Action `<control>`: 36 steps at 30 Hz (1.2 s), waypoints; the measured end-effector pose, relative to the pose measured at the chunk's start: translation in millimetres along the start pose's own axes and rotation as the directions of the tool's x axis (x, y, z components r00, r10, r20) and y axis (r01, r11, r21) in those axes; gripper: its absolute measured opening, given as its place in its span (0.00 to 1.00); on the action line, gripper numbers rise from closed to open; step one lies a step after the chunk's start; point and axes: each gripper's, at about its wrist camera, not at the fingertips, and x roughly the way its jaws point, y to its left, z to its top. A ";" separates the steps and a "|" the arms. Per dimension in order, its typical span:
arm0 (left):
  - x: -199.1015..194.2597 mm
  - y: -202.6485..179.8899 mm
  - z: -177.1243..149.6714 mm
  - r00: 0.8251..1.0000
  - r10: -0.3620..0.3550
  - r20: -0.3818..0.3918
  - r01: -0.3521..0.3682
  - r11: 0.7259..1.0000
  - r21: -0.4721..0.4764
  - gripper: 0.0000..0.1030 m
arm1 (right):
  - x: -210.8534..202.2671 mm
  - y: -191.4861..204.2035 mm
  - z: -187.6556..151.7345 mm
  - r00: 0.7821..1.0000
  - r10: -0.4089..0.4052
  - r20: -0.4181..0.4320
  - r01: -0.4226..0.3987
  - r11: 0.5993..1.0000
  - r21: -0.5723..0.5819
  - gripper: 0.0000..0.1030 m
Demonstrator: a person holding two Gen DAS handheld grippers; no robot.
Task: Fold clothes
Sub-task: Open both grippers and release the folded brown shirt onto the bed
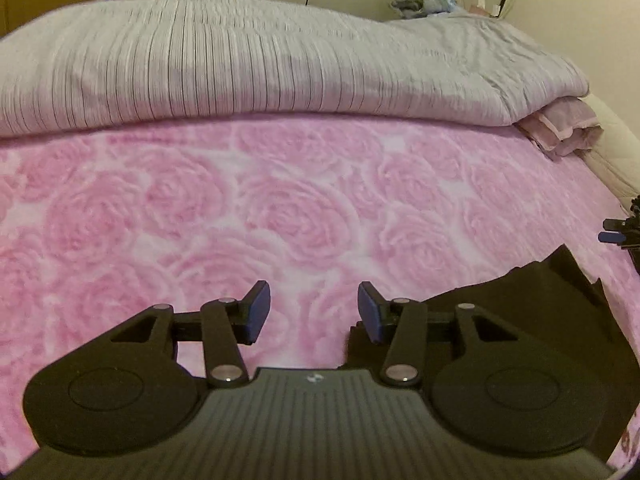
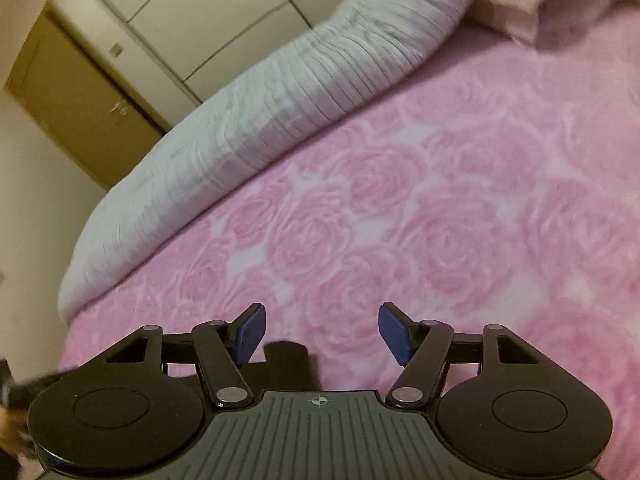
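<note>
A black garment (image 1: 536, 304) lies on the pink rose-patterned blanket (image 1: 280, 208) at the lower right of the left wrist view, partly hidden under the gripper body. My left gripper (image 1: 314, 312) hovers above the blanket just left of the garment, its jaws open and nothing between its blue pads (image 1: 256, 312). In the right wrist view my right gripper (image 2: 322, 332) is open and empty over the blanket (image 2: 440, 220). A corner of the black garment (image 2: 290, 362) shows just below and behind its left pad. The right gripper (image 1: 610, 231) also peeks in at the right edge of the left wrist view.
A rolled grey striped duvet (image 1: 240, 64) runs along the far side of the bed, with a pink pillow (image 1: 564, 128) at its right end. Beyond it stand a white wardrobe (image 2: 192, 12) and a tan door (image 2: 76, 92). A heap of clothes (image 1: 420, 2) sits at the far back.
</note>
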 end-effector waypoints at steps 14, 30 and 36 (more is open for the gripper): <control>18.9 -77.6 -87.5 0.993 0.113 -0.043 -0.077 0.865 0.497 0.02 | 16.0 79.5 -125.4 0.987 -0.160 -0.007 0.106 0.687 -0.719 0.64; -23.1 26.4 -89.4 0.990 0.139 -0.012 -0.139 0.983 -0.116 0.18 | -40.7 -39.8 -95.3 0.967 -0.248 0.067 0.255 0.958 -0.130 0.05; -95.8 -32.4 -131.6 0.991 0.112 0.067 -0.120 0.983 0.140 0.32 | -103.3 15.0 -176.7 0.999 -0.045 0.022 0.050 0.918 -0.392 0.45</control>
